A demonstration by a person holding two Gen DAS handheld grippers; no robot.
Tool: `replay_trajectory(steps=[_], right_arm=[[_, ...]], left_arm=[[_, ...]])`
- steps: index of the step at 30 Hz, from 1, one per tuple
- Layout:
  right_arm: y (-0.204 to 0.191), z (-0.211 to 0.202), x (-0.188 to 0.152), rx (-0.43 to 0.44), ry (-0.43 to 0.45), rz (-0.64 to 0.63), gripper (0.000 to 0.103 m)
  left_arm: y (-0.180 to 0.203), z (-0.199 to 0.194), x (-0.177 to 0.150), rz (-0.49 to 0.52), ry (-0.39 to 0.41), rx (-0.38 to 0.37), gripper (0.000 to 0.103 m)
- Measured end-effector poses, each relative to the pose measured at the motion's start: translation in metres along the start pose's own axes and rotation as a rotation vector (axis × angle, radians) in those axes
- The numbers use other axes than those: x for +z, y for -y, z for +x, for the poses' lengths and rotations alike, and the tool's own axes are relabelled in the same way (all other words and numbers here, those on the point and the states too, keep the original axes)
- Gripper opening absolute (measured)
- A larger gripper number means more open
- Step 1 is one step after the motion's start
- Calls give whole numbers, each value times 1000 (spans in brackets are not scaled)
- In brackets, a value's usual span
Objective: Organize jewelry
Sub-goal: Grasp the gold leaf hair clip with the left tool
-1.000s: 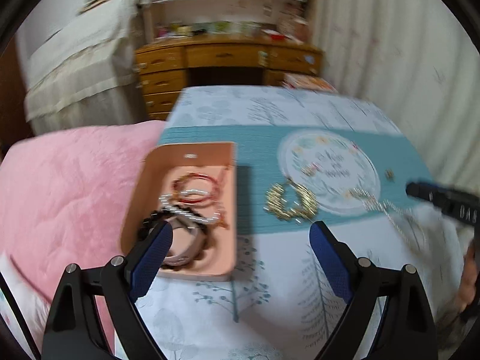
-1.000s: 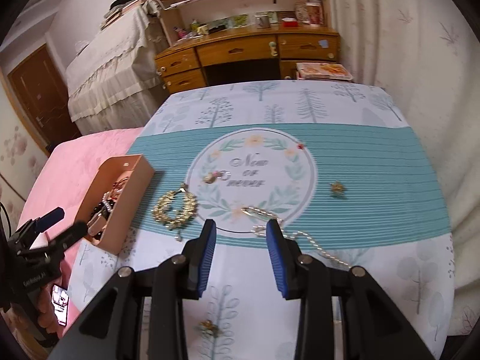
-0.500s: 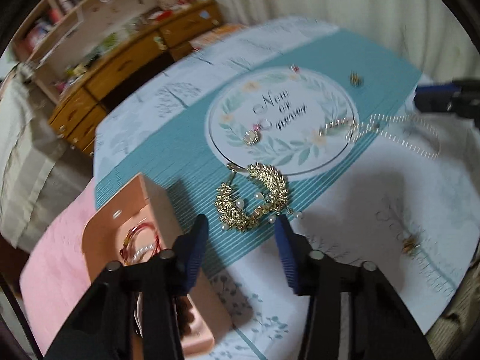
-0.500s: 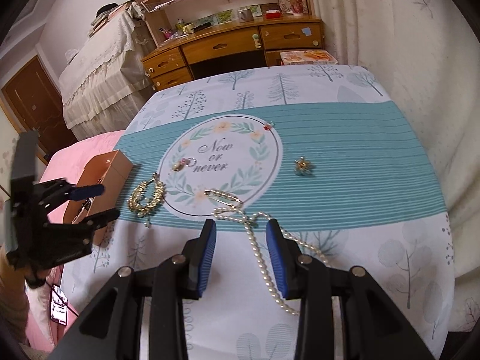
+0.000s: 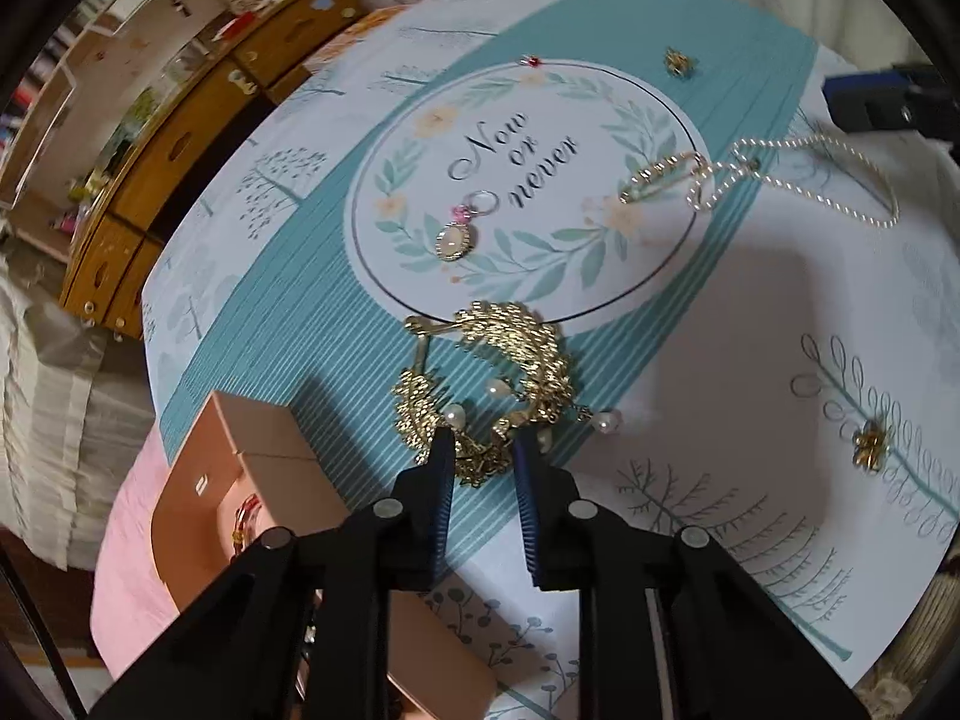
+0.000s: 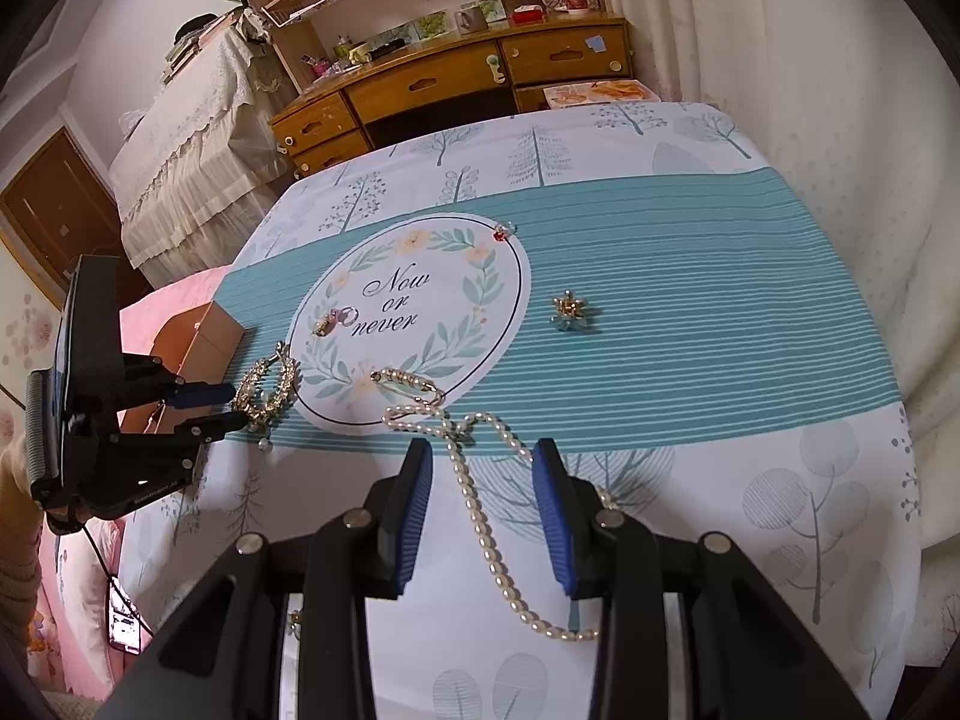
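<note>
Left tongs (image 5: 480, 456) straddling gold leaf necklace (image 5: 486, 396); loop opening faces far side.

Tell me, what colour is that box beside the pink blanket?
Peach-pink box, clearest in the left wrist view.

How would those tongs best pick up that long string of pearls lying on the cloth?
Probably by the single straight run of the pearl necklace, where it lies alone between the open right tongs, coming from above with one finger on each side. Farther along, it loops and tangles near a gold clasp, so a pinch there might catch several strands.
</note>
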State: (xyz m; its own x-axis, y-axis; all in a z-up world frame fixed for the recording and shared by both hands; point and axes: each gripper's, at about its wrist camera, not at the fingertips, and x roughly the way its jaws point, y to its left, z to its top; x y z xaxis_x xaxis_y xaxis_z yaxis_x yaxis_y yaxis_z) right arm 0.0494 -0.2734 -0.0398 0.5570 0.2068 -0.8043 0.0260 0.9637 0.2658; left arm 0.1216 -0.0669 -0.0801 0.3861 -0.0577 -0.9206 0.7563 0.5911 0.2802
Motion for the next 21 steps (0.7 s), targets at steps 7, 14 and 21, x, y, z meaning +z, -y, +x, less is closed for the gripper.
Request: replay_trajectory(steps=[7,14,21], right_arm=[[4,3,-2,0,-4,14,35],[7,7,-3,6,-21,26,35],[5,7,-4,16,-28,20,35]], left_arm=[[3,6,11,76,-12,-32,14],[1,10,24,111,-33,-99,14],[-14,17,34,63,-98,-191,14]])
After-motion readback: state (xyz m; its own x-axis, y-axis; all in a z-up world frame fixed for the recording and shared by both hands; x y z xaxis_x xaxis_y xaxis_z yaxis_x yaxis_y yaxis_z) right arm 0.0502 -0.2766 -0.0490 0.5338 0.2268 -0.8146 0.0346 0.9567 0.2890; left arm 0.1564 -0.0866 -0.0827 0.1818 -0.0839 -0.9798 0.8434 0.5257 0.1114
